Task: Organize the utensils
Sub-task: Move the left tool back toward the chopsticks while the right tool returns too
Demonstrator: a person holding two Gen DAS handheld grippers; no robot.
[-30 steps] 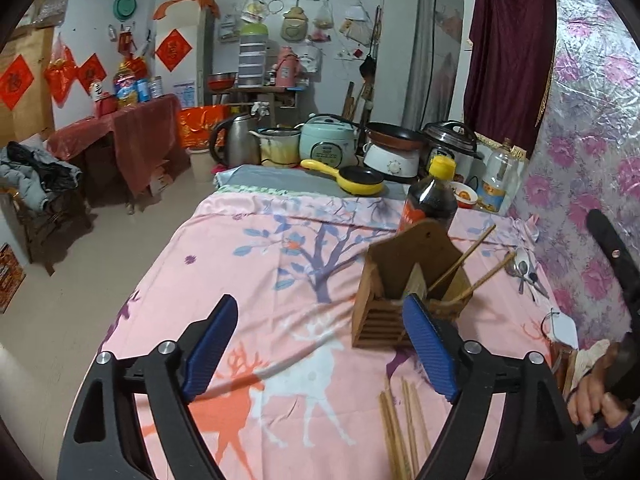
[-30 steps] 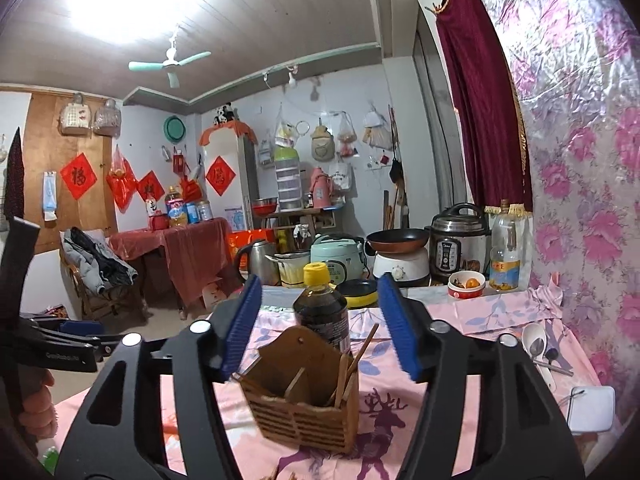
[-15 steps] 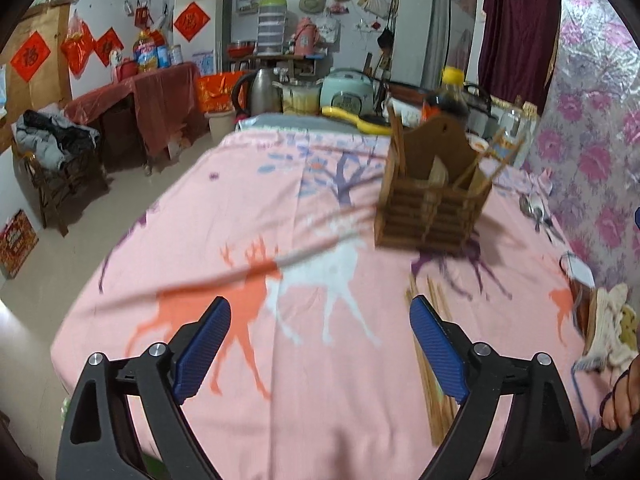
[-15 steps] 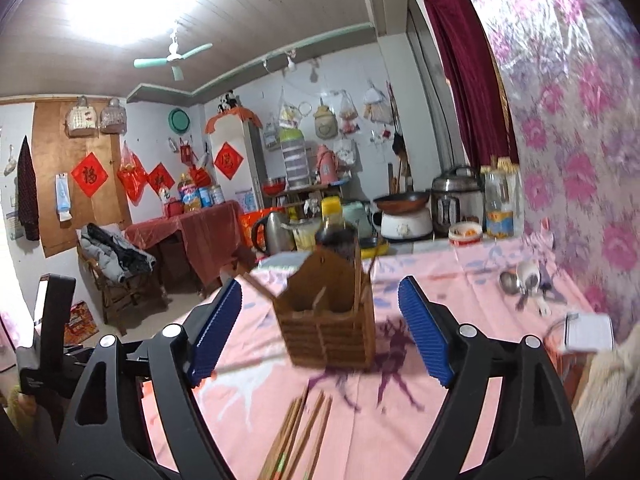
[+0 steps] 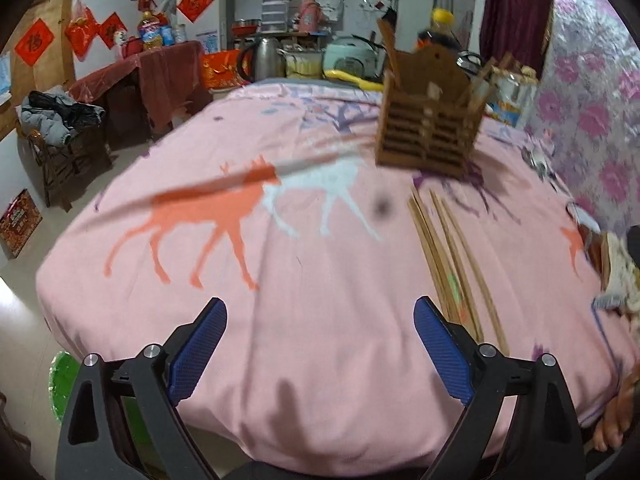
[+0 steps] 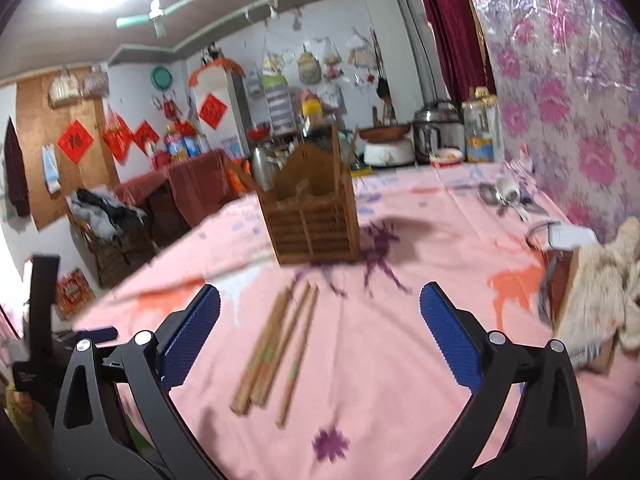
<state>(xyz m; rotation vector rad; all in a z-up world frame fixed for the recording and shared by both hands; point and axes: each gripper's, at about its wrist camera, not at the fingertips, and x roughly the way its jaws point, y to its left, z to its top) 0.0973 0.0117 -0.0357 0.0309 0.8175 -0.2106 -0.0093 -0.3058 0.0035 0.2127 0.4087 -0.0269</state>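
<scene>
Lived-in home, kitchen and dining room in one. Table under a pink deer-print cloth (image 5: 304, 264), wooden utensil holder (image 5: 430, 136) and loose chopsticks (image 6: 276, 344) on it. Rice cooker (image 5: 352, 58), kettle (image 5: 262, 58) and pressure cooker (image 6: 436, 136) crowded at the far end. Red paper diamonds (image 6: 75, 141) on the walls, ceiling fan (image 6: 156, 8) overhead, maroon curtain (image 6: 444, 28) beside floral wall covering (image 6: 568, 92), jackets heaped on a chair (image 5: 60, 120).

red diamond wall papers (image 6: 75, 141) bear a blurred character; nothing is legible.
</scene>
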